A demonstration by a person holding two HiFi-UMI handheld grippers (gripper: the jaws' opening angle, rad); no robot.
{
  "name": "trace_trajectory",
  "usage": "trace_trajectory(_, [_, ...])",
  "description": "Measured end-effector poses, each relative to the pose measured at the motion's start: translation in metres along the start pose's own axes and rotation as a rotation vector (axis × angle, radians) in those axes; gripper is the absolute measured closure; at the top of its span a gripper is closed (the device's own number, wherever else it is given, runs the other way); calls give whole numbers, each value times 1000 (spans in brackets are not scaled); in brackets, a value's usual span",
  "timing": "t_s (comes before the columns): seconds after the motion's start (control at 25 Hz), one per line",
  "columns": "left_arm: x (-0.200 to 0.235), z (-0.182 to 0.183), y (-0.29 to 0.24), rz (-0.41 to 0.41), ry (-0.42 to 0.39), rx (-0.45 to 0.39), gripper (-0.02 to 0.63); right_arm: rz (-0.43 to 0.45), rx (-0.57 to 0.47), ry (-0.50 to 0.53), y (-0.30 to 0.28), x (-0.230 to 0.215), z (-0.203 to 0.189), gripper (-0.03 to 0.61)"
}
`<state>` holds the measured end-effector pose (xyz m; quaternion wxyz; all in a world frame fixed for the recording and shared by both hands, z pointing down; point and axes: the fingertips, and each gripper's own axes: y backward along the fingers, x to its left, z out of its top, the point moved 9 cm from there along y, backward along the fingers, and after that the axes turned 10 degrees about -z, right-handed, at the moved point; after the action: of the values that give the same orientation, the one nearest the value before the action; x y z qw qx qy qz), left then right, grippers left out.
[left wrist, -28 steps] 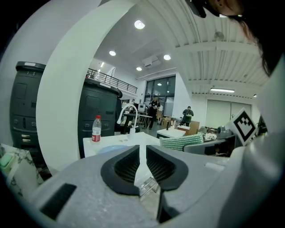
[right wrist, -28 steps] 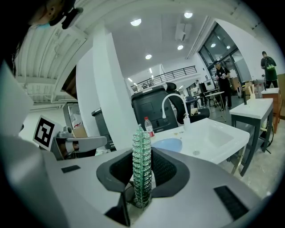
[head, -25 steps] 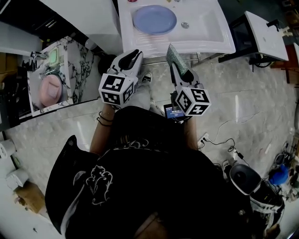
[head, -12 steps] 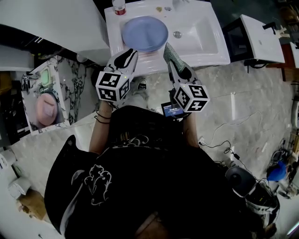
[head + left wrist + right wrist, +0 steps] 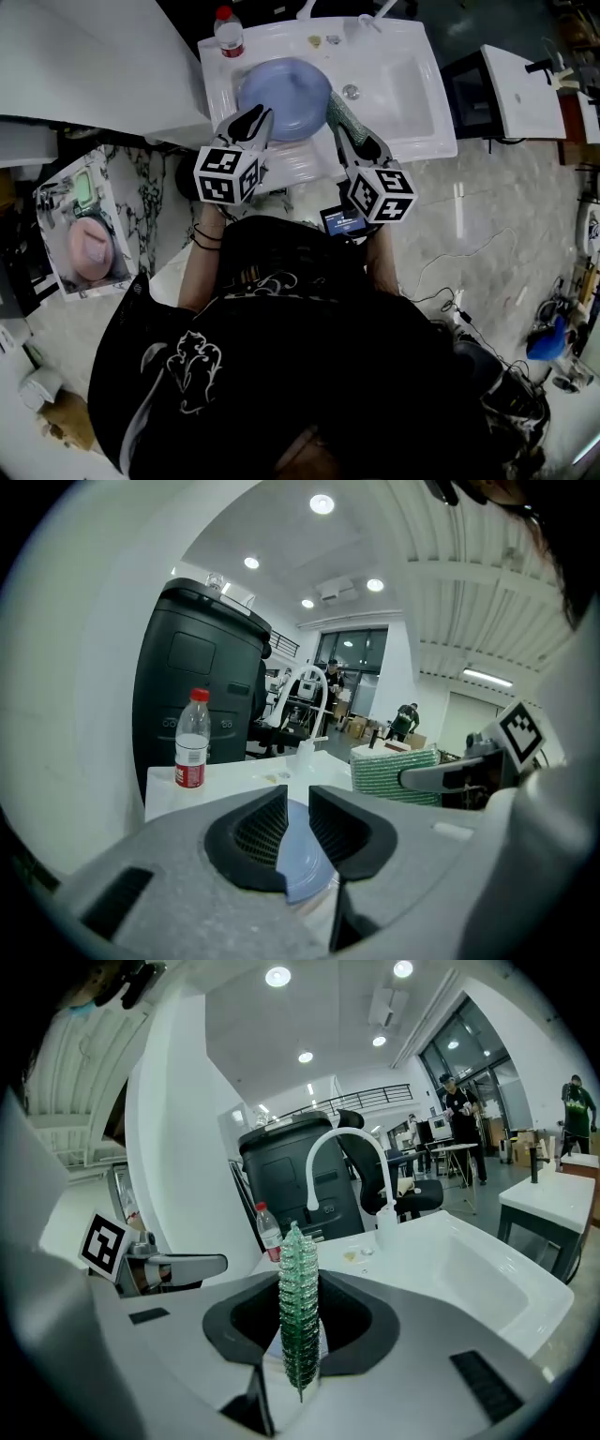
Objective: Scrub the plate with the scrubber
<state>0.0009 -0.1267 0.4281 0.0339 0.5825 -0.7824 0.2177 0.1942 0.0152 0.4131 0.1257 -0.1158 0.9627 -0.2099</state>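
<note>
A light blue plate (image 5: 284, 86) lies on the white sink's (image 5: 412, 127) left drainboard. My left gripper (image 5: 251, 120) hovers over the plate's near-left rim; its jaws stand a narrow gap apart, and the plate (image 5: 298, 855) shows through that gap. My right gripper (image 5: 345, 127) is shut on a green scrubber (image 5: 339, 111) held on edge, just off the plate's near-right rim. In the right gripper view the scrubber (image 5: 298, 1307) stands upright between the jaws. The left gripper view shows the scrubber (image 5: 394, 771) to its right.
A red-capped water bottle (image 5: 228, 33) stands at the sink's back left corner. A curved white faucet (image 5: 342, 1171) rises behind the basin (image 5: 394, 70). A dark bin (image 5: 192, 682) stands behind the sink. A white table (image 5: 525, 80) is to the right.
The person has stepped closer to the sink. Both grippers moved forward, the left one from short of the sink to over the plate's rim and the scrubber up beside the plate.
</note>
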Motion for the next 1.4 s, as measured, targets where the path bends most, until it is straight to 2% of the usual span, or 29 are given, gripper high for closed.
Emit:
trace_trajectory(0.32, [25, -5, -16, -3, 46, 37, 523, -20, 10, 21, -40, -12, 21, 489])
trace_trajectory(0.52, [31, -16, -18, 36, 94, 49, 482, 17, 57, 102, -70, -19, 31, 488])
trace_trajectory(0.88, [41, -36, -8, 195, 234, 16, 469, 155, 248, 330, -157, -15, 31, 488])
trace_trajectory(1.0, [41, -51, -10, 247, 274, 43, 469, 196, 325, 416, -188, -10, 23, 489])
trace_trajectory(1.24, [38, -85, -16, 297, 356, 110, 463, 217, 432, 590, -238, 4, 5, 488])
trace_trajectory(1.4, [32, -95, -12, 321, 367, 125, 463, 217, 442, 751, -259, 22, 1, 489])
